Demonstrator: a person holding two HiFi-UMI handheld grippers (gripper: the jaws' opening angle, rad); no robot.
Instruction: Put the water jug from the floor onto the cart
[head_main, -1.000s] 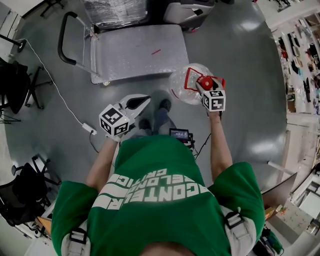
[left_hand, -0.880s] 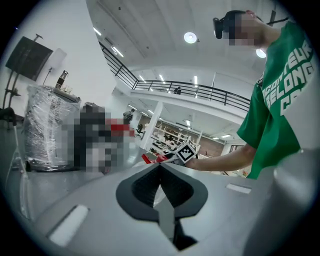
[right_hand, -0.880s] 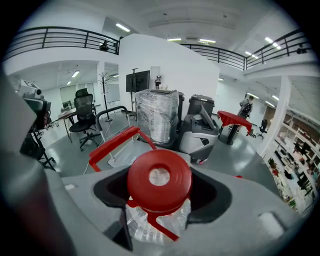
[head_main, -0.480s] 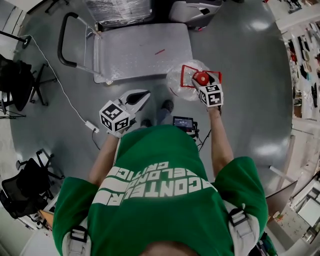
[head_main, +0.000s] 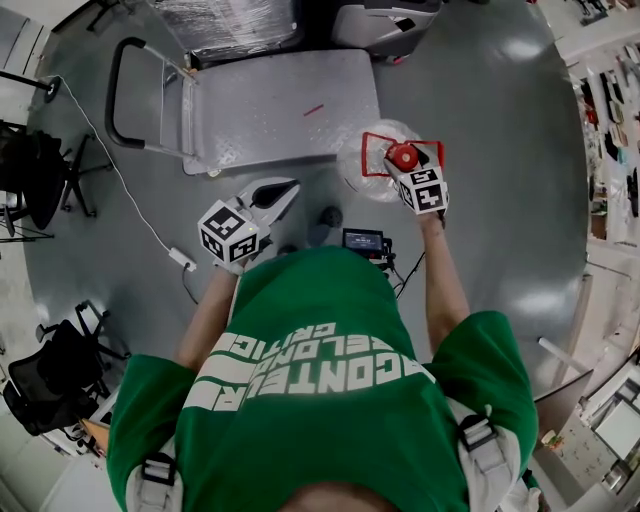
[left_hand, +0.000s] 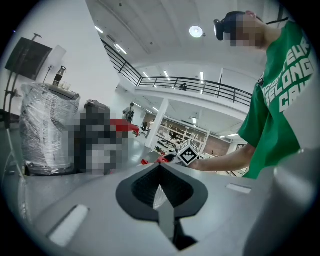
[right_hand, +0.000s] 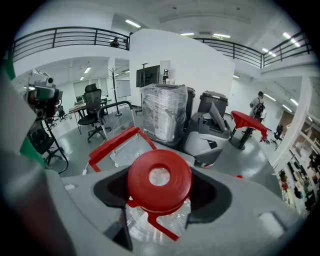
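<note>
Person: closest thing in the head view. The green shirt (head_main: 320, 400) fills the bottom and covers most of the legs, so only one shoe (head_main: 329, 215) pokes out.
Left gripper (head_main: 289, 188): held out low over the floor (head_main: 500, 200), jaws pressed together, nothing in them.
Right gripper (head_main: 404, 160): clamped on the jug neck right under the red cap (right_hand: 159, 181), which sits snug between the jaws.
Jug (head_main: 357, 165): clear, with a red handle (right_hand: 112, 145). It's over the floor just beside the cart's near right corner, not on the deck.
Hard to see: the jug's body is mostly under the gripper in the head view and behind the jaws in the right gripper view. Can't tell if its bottom touches the floor.
Cart (head_main: 280, 100): flat grey deck, black push bar (head_main: 117, 90) at its left end.
Past the cart: a plastic-wrapped bundle (head_main: 232, 18) and a grey machine (head_main: 385, 20), both cut off by the top edge.
Left edge: black chairs (head_main: 25, 170), cropped, plus a white cable (head_main: 110, 170) running across the floor.
Count: two grippers, one jug, one cart, one bundle, one cable, and at least two chairs (the crop makes it iffy).
</note>
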